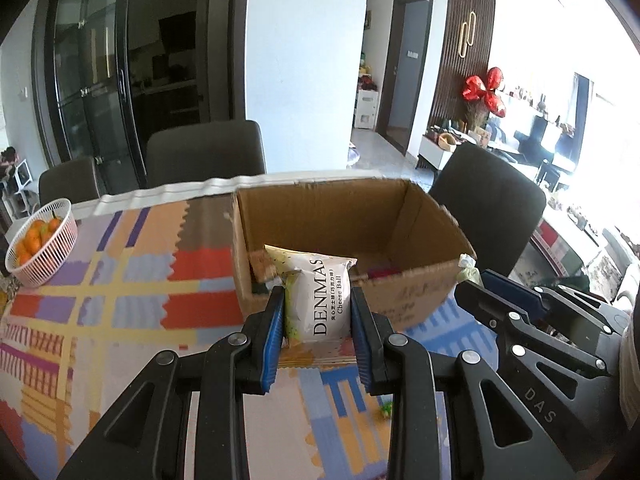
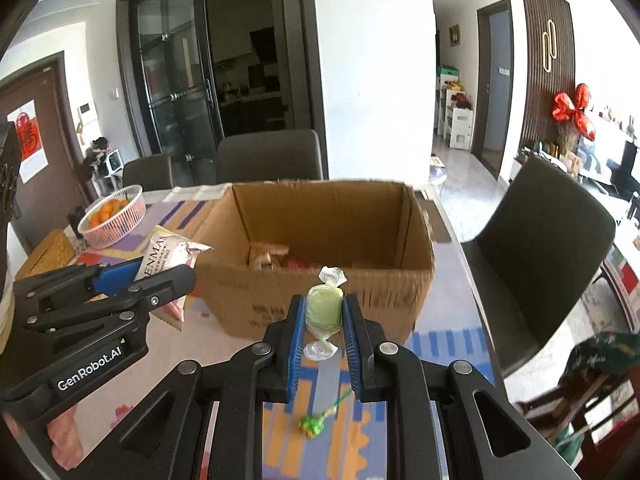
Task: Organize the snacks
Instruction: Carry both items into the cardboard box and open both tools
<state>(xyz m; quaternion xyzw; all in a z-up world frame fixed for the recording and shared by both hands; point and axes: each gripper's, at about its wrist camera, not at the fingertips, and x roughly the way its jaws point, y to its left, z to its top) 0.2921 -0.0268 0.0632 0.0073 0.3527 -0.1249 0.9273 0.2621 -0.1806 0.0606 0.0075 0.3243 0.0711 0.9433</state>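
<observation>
My left gripper is shut on a white cheese ball snack bag and holds it just in front of an open cardboard box. The bag also shows in the right wrist view. My right gripper is shut on a pale green wrapped candy above the mat, near the box's front wall. The box holds a few snacks at its bottom. A green lollipop lies on the mat below my right gripper.
A pink basket of oranges stands at the table's far left. Dark chairs stand behind the table and one to the right. A colourful mat covers the table. The table's right edge lies close to the box.
</observation>
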